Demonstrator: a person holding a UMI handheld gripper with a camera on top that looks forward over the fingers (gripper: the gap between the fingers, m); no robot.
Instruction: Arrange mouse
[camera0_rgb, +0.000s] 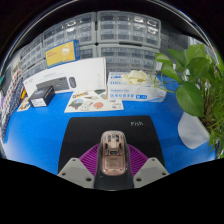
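Note:
A beige-pink mouse (112, 152) sits between my gripper's (112, 165) two fingers, over a black mouse mat (110, 130) on the blue table. The purple pads (92, 160) flank the mouse on both sides and look pressed against it. The mouse points away from me, along the fingers. Its rear end is hidden by the gripper body.
Beyond the mat lie a white keyboard box (72, 78), a small black box (42, 96), printed cards (92, 99) and a light blue box (136, 88). A green plant (200, 80) in a white pot stands at the right. Clear storage drawers (100, 35) line the back.

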